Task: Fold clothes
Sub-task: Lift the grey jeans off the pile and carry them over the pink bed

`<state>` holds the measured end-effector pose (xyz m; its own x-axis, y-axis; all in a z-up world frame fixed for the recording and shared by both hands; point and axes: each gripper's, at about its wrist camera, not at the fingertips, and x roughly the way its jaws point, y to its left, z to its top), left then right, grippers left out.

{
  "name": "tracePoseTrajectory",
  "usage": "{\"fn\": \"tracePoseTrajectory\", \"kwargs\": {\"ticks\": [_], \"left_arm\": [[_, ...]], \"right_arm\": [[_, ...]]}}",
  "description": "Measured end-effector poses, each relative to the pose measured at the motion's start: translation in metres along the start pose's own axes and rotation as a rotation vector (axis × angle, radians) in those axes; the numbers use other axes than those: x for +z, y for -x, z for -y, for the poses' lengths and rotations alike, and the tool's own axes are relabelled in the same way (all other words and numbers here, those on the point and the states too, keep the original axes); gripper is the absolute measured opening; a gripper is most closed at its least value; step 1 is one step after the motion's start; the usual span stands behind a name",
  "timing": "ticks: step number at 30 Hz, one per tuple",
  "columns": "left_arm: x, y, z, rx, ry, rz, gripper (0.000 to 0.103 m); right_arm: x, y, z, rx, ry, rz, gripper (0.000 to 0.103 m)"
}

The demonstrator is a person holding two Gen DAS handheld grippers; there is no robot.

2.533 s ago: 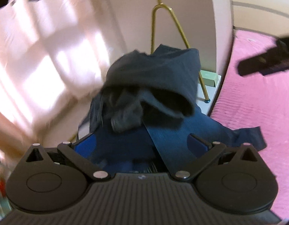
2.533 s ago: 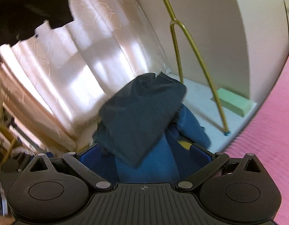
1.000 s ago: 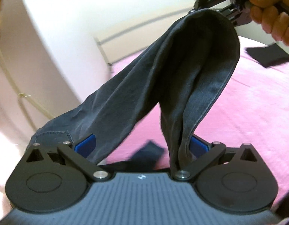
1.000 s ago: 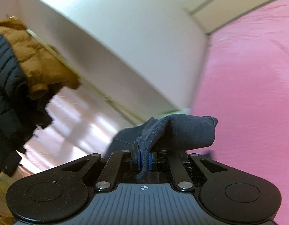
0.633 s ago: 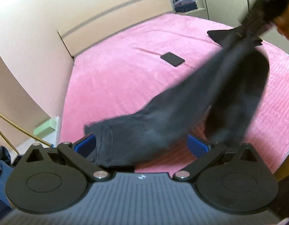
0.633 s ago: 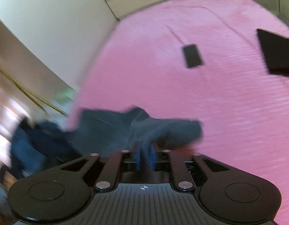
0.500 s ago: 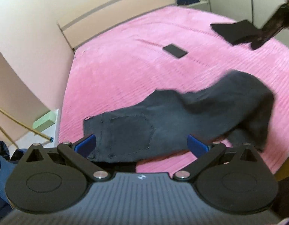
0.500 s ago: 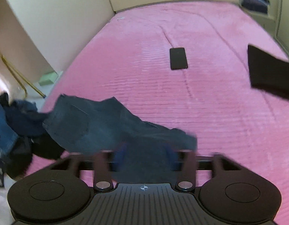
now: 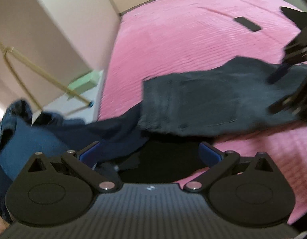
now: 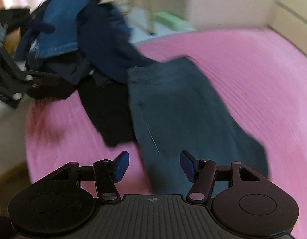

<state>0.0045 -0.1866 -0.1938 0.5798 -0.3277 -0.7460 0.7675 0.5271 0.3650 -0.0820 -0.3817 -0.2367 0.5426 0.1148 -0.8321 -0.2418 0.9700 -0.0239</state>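
We see the dark grey trousers (image 10: pixel 179 107) lying loose on the pink bed (image 10: pixel 253 69), waistband far, legs near. The right claw (image 10: pixel 153 166) hangs wide over a leg, its jaws just opened, clamping nothing. The left claw (image 9: pixel 151 153) gapes wide too. Through the blur, the cloth looks like denim: soft, heavyish, floppy. We judge the waistband corners or hems the best hold.

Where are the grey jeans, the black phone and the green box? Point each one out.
grey jeans (image 10: pixel 181 107): right wrist view, middle of the leg lying on the bed.
black phone (image 9: pixel 247 24): left wrist view, centre of its flat face.
green box (image 9: pixel 83 81): left wrist view, its top face, on the floor beside the bed.
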Motion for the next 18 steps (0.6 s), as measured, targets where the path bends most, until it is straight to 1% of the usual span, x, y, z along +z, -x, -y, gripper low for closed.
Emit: {"fn": "tracePoseTrajectory", "kwargs": {"ticks": [4, 7, 8, 9, 10, 11, 12, 13, 16, 18], "left_arm": [[-0.029, -0.032, -0.018, -0.003, 0.094, -0.016, 0.102], [-0.051, -0.051, -0.023, -0.016, 0.132, -0.039, 0.102], [-0.057, -0.057, -0.023, -0.021, 0.144, -0.05, 0.102], [-0.063, -0.062, -0.023, -0.028, 0.157, -0.065, 0.102], [-0.063, -0.065, -0.024, -0.037, 0.17, -0.069, 0.101], [-0.062, -0.067, -0.025, -0.047, 0.183, -0.07, 0.101], [-0.061, -0.069, -0.026, -0.058, 0.196, -0.072, 0.101], [-0.06, -0.07, -0.027, -0.068, 0.209, -0.073, 0.101], [-0.038, -0.078, -0.034, -0.108, 0.271, -0.049, 0.101], [-0.017, -0.086, -0.04, -0.149, 0.33, -0.024, 0.101]], "right_arm": [[0.034, -0.09, -0.02, -0.025, 0.163, -0.002, 0.06], [0.044, -0.146, -0.033, -0.064, 0.275, -0.032, 0.06], [0.046, -0.159, -0.033, -0.081, 0.292, -0.036, 0.059], [0.048, -0.163, -0.029, -0.088, 0.276, -0.035, 0.049], [0.052, -0.162, -0.023, -0.084, 0.243, -0.033, 0.03], [0.054, -0.157, -0.016, -0.072, 0.204, -0.027, 0.019], [0.054, -0.145, -0.008, -0.06, 0.161, -0.01, 0.014], [0.053, -0.129, 0.0, -0.058, 0.121, 0.011, 0.013], [0.046, -0.078, 0.038, -0.064, -0.065, 0.075, 0.01], [0.04, -0.043, 0.066, -0.069, -0.198, 0.118, 0.01]]}}
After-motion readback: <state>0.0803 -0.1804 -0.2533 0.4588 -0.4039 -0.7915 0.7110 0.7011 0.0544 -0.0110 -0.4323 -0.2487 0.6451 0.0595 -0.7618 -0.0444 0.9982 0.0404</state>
